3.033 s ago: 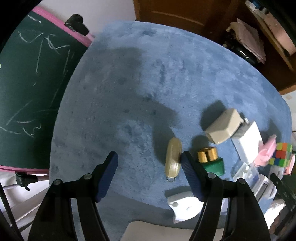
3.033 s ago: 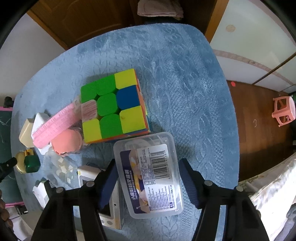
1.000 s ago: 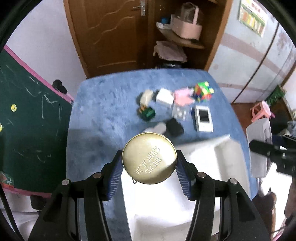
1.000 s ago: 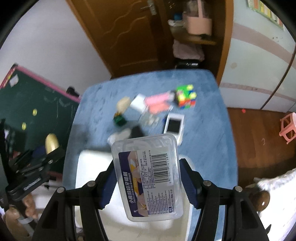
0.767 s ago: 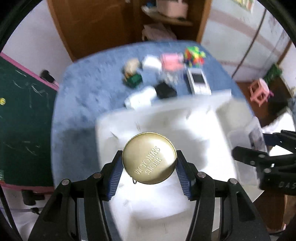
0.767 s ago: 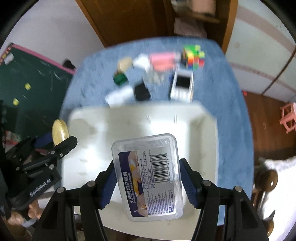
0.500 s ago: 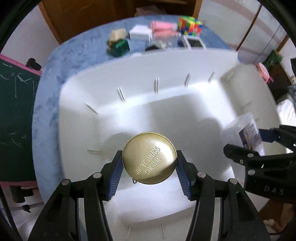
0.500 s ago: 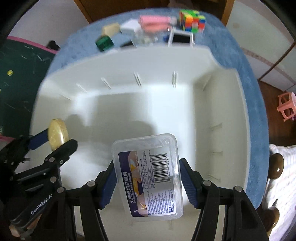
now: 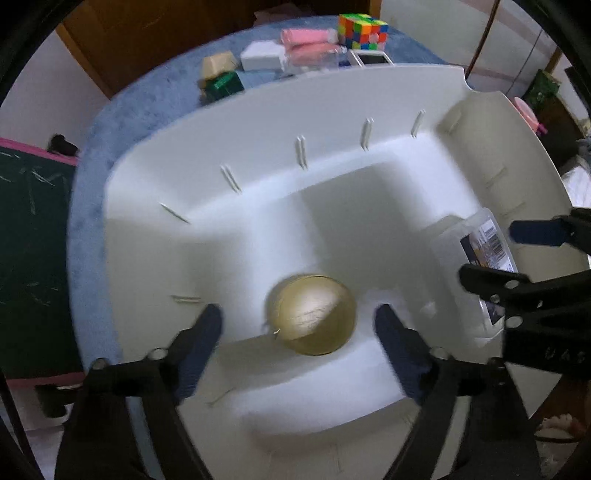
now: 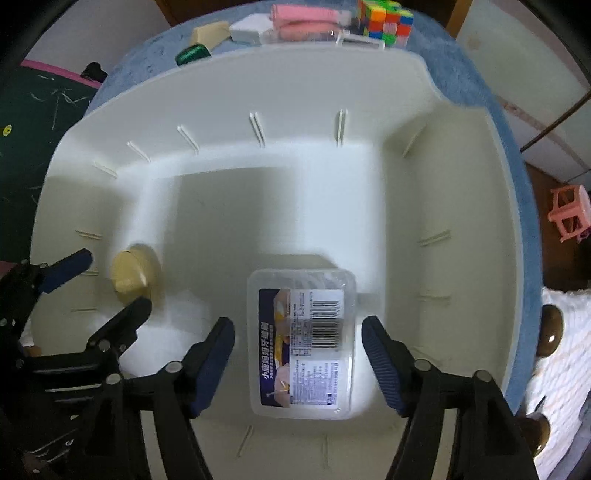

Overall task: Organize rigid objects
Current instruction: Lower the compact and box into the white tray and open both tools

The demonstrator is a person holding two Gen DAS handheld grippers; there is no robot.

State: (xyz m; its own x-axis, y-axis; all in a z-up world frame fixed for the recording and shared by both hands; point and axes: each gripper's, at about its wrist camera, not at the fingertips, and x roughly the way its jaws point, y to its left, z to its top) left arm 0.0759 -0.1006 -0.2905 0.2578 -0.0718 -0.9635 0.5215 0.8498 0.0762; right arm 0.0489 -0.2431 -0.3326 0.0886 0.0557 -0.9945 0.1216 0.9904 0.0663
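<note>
A round gold tin (image 9: 312,314) lies blurred inside the white plastic bin (image 9: 258,122), between the fingers of my left gripper (image 9: 297,328). Those jaws are opening and stand well clear of the tin on both sides. The right wrist view shows the tin (image 10: 131,275) at the bin's left. A clear plastic box with a barcode label (image 10: 303,343) rests on the floor of the bin (image 10: 295,74) between the fingers of my right gripper (image 10: 297,339). Its jaws are opening too, with a gap at each pad. The left wrist view has this box (image 9: 476,251) at the right.
Behind the bin, on the blue cloth (image 9: 147,96), sit a colour cube (image 9: 364,29), pink items (image 9: 308,40), a white block (image 9: 264,55), a beige box (image 9: 218,64), a green bottle (image 9: 223,85) and a white phone-like device (image 9: 373,57). A chalkboard (image 9: 22,221) stands left. A pink stool (image 10: 567,210) stands right.
Both grippers came down into the white bin over the last second. The left jaws spread and let go of the gold tin; the right jaws widened and the clear box dropped to the bin floor.
</note>
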